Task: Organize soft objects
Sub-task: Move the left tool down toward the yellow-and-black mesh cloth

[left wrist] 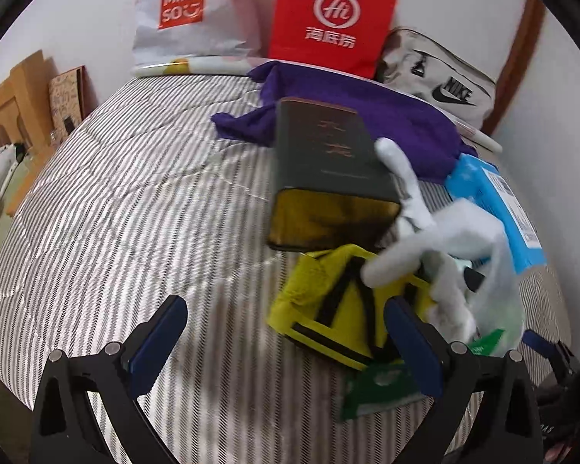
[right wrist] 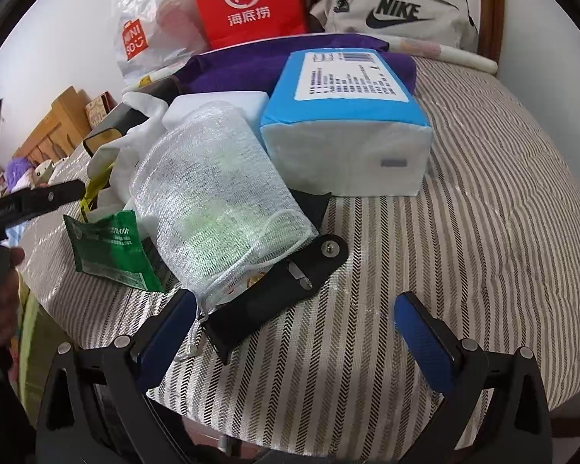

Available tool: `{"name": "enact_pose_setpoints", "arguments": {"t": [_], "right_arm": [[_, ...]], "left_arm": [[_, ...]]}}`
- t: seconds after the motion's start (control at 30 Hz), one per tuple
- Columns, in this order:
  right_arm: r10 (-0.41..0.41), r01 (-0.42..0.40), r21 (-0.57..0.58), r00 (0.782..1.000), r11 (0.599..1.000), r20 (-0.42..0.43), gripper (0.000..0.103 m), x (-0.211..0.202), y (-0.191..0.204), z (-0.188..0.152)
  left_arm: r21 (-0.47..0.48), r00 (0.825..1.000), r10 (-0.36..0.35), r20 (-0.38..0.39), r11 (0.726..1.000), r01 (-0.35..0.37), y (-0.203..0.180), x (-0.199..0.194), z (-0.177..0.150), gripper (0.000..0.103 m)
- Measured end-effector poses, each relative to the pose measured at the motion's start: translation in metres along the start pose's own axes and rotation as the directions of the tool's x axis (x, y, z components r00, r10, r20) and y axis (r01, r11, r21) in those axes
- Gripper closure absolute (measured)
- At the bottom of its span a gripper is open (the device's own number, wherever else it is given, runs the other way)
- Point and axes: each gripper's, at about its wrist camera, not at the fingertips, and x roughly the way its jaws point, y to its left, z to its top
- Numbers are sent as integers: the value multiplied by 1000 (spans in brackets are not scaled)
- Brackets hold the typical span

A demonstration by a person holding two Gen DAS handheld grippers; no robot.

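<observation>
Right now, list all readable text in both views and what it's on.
"MINISO": white plastic bag
"Hi" over three Chinese characters, "海底捞": red paper bag
"NIKE" with swoosh: beige pouch
"400-": green packet, rest too small
Tissue pack label: too small
Dark box lettering: blurred

Striped bed, white wall.

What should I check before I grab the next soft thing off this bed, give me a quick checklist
1. Left gripper open: ok.
2. Right gripper open: ok.
3. Both empty: ok.
4. Mesh bag free to lift: not ok, it lies on a black strap.
5. Yellow pouch clear: not ok, a white plush toy lies over it.
6. Where soft things should go: cannot tell.
</observation>
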Motion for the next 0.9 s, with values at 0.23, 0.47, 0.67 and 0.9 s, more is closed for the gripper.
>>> {"name": "enact_pose_setpoints", "arguments": {"t": [0.23,0.47,0.67,0.9], "right_arm": [[-99,101,-48,993,994,59,3,8,16,1],[-73,77,-81,996,994,50,10,-2,4,-11],[-36,37,-44,999,998,25,10,-9,-8,-12],[49,-49,0,999,999,-3,10,-17,-5,-16]], "left_arm": [[-8,1000,-4,-4,1000,4,5,10,1,1],[-5,1000,-3,-14,1000,3,8,17,3,1],[-27,999,-28,-28,999,27,12,23,-1,1],[-33,999,-39,-24,999,38,12,24,-3,1]]}}
